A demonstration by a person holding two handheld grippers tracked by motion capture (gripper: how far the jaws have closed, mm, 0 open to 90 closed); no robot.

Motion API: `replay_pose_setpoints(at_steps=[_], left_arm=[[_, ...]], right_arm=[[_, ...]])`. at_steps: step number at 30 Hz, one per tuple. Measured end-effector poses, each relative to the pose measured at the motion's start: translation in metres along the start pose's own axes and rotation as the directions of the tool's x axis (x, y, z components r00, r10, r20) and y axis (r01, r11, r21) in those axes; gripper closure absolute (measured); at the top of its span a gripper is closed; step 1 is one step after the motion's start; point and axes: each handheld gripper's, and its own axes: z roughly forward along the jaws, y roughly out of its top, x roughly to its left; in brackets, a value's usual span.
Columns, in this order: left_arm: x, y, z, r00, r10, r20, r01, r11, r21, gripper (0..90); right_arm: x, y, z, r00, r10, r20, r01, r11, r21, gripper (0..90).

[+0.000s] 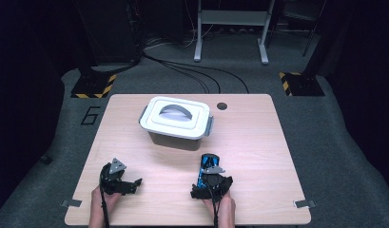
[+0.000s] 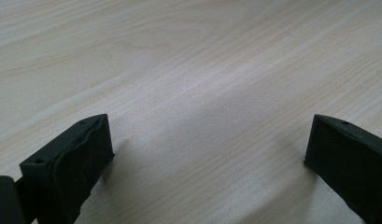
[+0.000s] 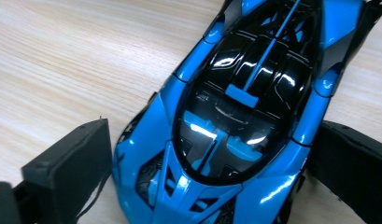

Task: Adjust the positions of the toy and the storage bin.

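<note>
Your two hands enter at the near edge of the surface (image 1: 258,137), each holding a gripper. Your left gripper (image 1: 120,176) rests near the near-left corner; its jaws stand wide apart over bare wood, with nothing between them. Your right gripper (image 1: 210,179) sits right of centre along the near edge. Its jaws flank the blue toy car (image 3: 240,121), one on each side of the body. On the left side a narrow gap separates the pad from the car; on the right side contact cannot be confirmed. Treat these jaws as open around the car.

The car lies on the surface, pointing away from you toward the white lidded box (image 1: 177,118). That box stands near the middle of the far half, well apart from the car. Its lid is on and its handle lies flat; the contents are hidden.

Open room lies along the right edge, the left edge and between your grippers.
</note>
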Motion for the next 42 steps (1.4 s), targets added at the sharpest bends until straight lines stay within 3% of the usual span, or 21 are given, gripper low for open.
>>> replay_pose_setpoints(at_steps=[1, 6, 10, 14, 18, 19, 23, 26, 28, 30, 31, 33, 34, 42], left_arm=[[0.0, 0.0, 0.0, 1.0, 0.0, 0.0, 0.0, 1.0, 0.0, 0.7], [0.0, 0.0, 0.001, 1.0, -0.001, -0.003, 0.001, 1.0, -0.009, 0.7], [0.0, 0.0, 0.001, 1.0, -0.001, -0.003, 0.001, 1.0, -0.009, 0.8], [0.0, 0.0, 0.001, 1.0, -0.001, -0.003, 0.001, 1.0, -0.01, 0.8], [0.0, 0.0, 0.001, 1.0, -0.002, -0.003, 0.002, 1.0, -0.009, 0.8], [0.0, 0.0, 0.001, 1.0, -0.002, -0.003, 0.002, 1.0, -0.009, 0.8], [0.0, 0.0, 0.0, 1.0, -0.001, 0.002, 0.001, 1.0, 0.0, 0.8], [0.0, 0.0, 0.0, 1.0, -0.002, 0.0, 0.002, 1.0, 0.0, 0.8], [0.0, 0.0, 0.001, 1.0, -0.003, -0.003, 0.003, 1.0, -0.008, 0.8], [0.0, 0.0, 0.001, 1.0, -0.004, -0.003, 0.004, 1.0, -0.008, 0.8], [0.0, 0.0, 0.001, 1.0, -0.004, -0.003, 0.004, 1.0, -0.008, 0.8], [0.0, 0.0, 0.001, 1.0, -0.003, -0.002, 0.003, 1.0, -0.006, 0.8], [0.0, 0.0, 0.001, 1.0, -0.006, -0.002, 0.006, 0.9999, -0.009, 0.8], [0.0, 0.0, 0.001, 1.0, -0.007, -0.003, 0.007, 0.9999, -0.01, 0.8]], right_arm=[[0.001, -0.001, 0.0, 0.9997, -0.012, 0.021, 0.012, 1.0, -0.009, 2.5], [-0.006, -0.005, -0.005, 0.9996, -0.027, 0.001, 0.027, 0.999, -0.04, 13.8], [-0.014, -0.007, -0.007, 0.9986, -0.045, -0.029, 0.043, 0.998, -0.041, 14.2], [-0.022, -0.007, -0.009, 0.9923, -0.102, -0.07, 0.1, 0.995, -0.027, 14.4], [-0.034, -0.008, -0.012, 0.9779, -0.163, -0.13, 0.162, 0.987, -0.02, 14.7], [-0.034, -0.008, -0.012, 0.9779, -0.163, -0.13, 0.162, 0.987, -0.02, 14.7], [-0.051, -0.01, -0.017, 0.9569, -0.23, -0.178, 0.231, 0.973, -0.018, 16.6], [-0.061, -0.011, -0.018, 0.9486, -0.249, -0.195, 0.25, 0.968, -0.022, 18.1], [-0.062, -0.011, -0.019, 0.9489, -0.246, -0.198, 0.247, 0.969, -0.018, 18.8], [-0.071, -0.01, -0.019, 0.9476, -0.197, -0.252, 0.196, 0.98, -0.029, 15.8], [-0.071, -0.01, -0.019, 0.9476, -0.197, -0.252, 0.196, 0.98, -0.029, 15.8], [-0.079, -0.008, -0.018, 0.9486, -0.138, -0.285, 0.136, 0.99, -0.028, 11.8], [-0.079, -0.006, -0.017, 0.9527, -0.124, -0.277, 0.122, 0.992, -0.026, 7.8], [-0.067, 0.014, -0.012, 0.958, -0.141, -0.25, 0.142, 0.99, -0.015, 2.8]])
